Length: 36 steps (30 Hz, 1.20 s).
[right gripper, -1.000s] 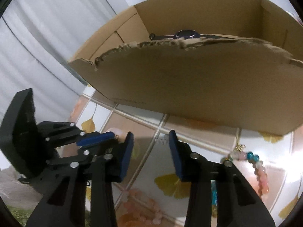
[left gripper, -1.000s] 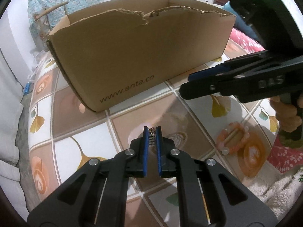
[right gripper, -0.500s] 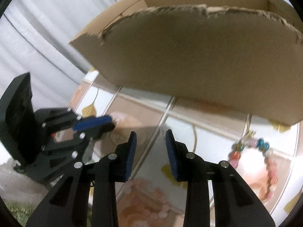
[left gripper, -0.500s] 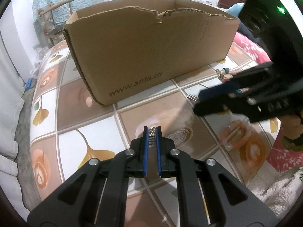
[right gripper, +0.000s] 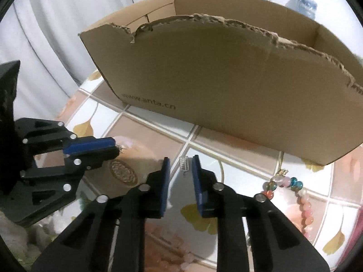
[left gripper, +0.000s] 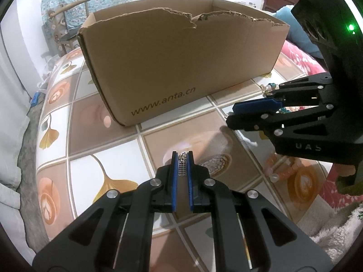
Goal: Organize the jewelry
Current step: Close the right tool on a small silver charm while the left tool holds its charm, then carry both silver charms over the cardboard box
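Observation:
My left gripper (left gripper: 182,156) is shut on a small silver ladder-shaped charm (left gripper: 182,168), held just above the tiled tabletop (left gripper: 109,165). A second silver charm (right gripper: 184,166) lies flat on a white tile. My right gripper (right gripper: 181,162) straddles it, jaws closing, and the blue pads (right gripper: 165,181) still stand clear of it. In the left wrist view the right gripper (left gripper: 231,115) reaches in from the right, low over the table. The left gripper (right gripper: 116,146) shows at the left of the right wrist view. An open cardboard box (left gripper: 181,68) with a torn rim stands behind both.
A multicoloured bead bracelet (right gripper: 283,182) lies right of the right gripper, near the box wall (right gripper: 226,90). A pink bead bracelet (left gripper: 284,170) lies under the right gripper's body. White curtain hangs at the left, fluffy fabric borders the table's near right edge, and a chair stands beyond the box.
The right gripper has dropped toward the table and narrowed its jaws around the loose charm. The left gripper has kept still with its charm held.

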{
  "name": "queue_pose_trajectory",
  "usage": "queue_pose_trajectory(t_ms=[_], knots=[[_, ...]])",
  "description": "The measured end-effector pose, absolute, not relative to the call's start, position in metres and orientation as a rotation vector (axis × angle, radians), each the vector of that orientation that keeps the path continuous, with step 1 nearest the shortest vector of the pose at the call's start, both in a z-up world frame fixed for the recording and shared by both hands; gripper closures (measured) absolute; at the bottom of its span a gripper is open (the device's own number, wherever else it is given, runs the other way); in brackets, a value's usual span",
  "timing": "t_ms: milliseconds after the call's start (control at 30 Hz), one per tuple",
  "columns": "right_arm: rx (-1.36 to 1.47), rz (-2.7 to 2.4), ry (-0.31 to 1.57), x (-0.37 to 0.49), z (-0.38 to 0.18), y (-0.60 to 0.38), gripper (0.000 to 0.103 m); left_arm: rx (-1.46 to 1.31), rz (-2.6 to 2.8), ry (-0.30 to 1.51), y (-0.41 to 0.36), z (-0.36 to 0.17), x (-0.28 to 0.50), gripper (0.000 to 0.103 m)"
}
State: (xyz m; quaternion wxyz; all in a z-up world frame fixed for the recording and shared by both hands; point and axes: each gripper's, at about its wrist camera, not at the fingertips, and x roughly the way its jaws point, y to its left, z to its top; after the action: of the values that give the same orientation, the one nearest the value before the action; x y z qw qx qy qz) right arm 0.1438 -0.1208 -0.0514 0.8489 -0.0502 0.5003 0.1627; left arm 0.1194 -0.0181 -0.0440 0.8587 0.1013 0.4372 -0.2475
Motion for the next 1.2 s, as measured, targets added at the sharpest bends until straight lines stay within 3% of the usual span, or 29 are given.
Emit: queue_pose_trajectory(t_ms=[300, 1200], knots=[[-0.152, 0.319, 1.060, 0.146, -0.054, -0.111, 0.095, 0.204, -0.521, 0.916, -0.017, -0.044, 0.120, 0.096], [-0.124, 0.323, 1.074, 0.139, -0.052, -0.099, 0.098, 0.197, -0.519, 0.908, -0.016, -0.044, 0.120, 0.096]])
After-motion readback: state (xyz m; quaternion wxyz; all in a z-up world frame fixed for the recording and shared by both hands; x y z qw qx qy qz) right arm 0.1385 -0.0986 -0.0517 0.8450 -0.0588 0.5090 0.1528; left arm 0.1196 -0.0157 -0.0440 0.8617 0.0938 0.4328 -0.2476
